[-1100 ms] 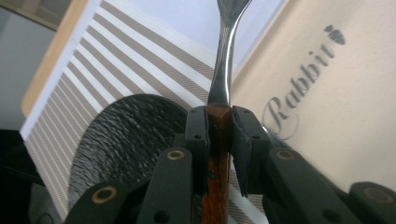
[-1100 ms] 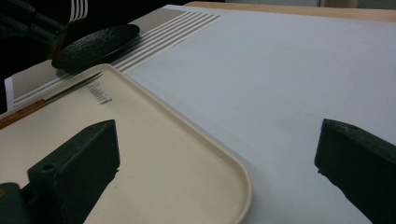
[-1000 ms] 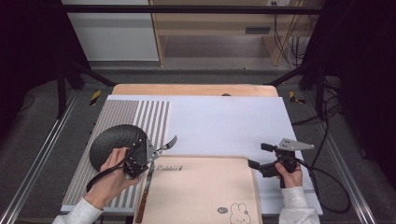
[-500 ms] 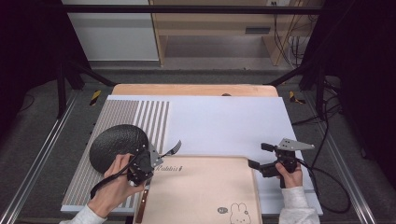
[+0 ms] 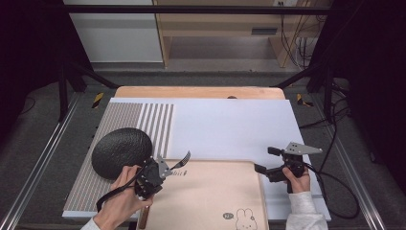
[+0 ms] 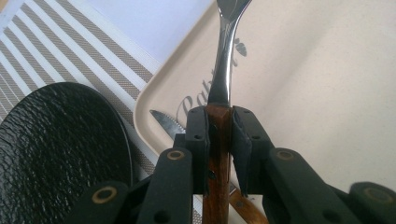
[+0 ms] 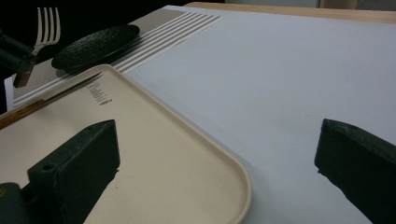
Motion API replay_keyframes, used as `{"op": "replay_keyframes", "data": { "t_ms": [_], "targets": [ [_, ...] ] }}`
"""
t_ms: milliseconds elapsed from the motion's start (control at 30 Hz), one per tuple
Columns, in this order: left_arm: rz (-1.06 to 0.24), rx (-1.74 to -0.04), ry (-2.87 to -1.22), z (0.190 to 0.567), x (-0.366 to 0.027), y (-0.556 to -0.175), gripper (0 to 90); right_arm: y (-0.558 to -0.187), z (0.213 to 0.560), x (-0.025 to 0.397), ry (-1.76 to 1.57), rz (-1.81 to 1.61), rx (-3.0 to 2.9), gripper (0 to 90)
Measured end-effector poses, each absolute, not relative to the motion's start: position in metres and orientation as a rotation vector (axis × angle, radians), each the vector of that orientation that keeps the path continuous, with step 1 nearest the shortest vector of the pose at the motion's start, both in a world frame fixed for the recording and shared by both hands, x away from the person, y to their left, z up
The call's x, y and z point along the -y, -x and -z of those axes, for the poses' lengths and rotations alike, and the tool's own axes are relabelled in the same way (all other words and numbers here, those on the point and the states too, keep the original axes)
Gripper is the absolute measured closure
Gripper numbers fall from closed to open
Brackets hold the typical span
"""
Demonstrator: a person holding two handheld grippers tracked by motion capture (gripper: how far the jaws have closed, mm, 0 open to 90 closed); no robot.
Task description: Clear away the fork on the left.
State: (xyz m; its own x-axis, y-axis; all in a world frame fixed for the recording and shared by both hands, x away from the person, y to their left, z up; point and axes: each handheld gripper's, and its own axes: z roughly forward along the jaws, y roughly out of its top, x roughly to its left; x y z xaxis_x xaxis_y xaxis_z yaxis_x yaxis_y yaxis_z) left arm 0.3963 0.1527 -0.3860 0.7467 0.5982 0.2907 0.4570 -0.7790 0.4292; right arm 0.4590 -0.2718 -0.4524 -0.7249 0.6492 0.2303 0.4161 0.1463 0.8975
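Our left gripper (image 5: pixel 160 168) clamps the fork (image 5: pixel 180 162) above the tray's (image 5: pixel 210 201) far-left corner; our right gripper (image 5: pixel 266 161) gapes wide.

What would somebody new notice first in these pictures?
Probably the fork, clamped by its wooden handle in the left gripper and held above the near-left corner of the beige tray. Next, the black plate on the striped mat left of the tray. The right gripper sits open at the tray's right edge, holding nothing.
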Motion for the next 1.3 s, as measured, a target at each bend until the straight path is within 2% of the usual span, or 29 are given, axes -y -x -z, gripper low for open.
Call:
{"op": "replay_keyframes", "data": {
  "t_ms": [733,1300],
  "targets": [
    [-0.442,-0.858,-2.694,0.402,-0.123,-0.371,77.2,-0.459,0.452,0.272,-1.047,-1.616,-2.207,0.3],
    [-0.369,-0.861,-2.793,0.427,-0.111,-0.371,77.3,-0.459,0.452,0.272,-1.045,-1.617,-2.205,0.3]
  ]
}}
